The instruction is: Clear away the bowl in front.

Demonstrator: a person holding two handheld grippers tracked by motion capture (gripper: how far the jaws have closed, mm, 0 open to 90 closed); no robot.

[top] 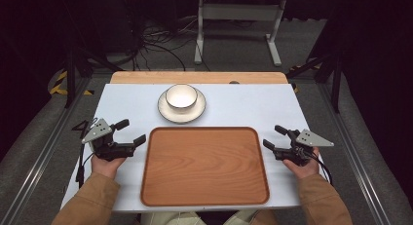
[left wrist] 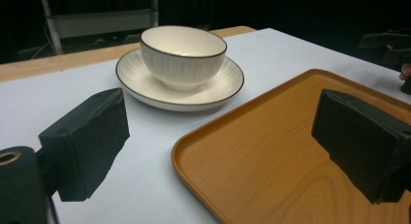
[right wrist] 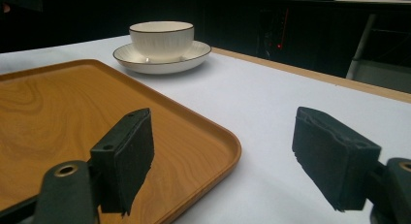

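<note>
A white bowl (top: 181, 97) with a dark rim stands on a matching saucer (top: 168, 113) at the far middle of the white table; both also appear as the bowl (left wrist: 183, 54) on its saucer (left wrist: 145, 83) and as the bowl (right wrist: 161, 39) on the saucer (right wrist: 196, 52). An empty wooden tray (top: 204, 165) lies in front of them, seen too as the tray (left wrist: 271, 156) and the tray (right wrist: 58, 117). My left gripper (top: 132, 132) is open just left of the tray, nothing between its jaws. My right gripper (top: 274, 136) is open at the tray's right edge, also holding nothing.
The white table top (top: 253, 105) has a wooden strip (top: 146, 77) along its far edge. Beyond it stand a white frame (top: 238, 13), cables and dark stands on the floor. Bare table lies on both sides of the saucer.
</note>
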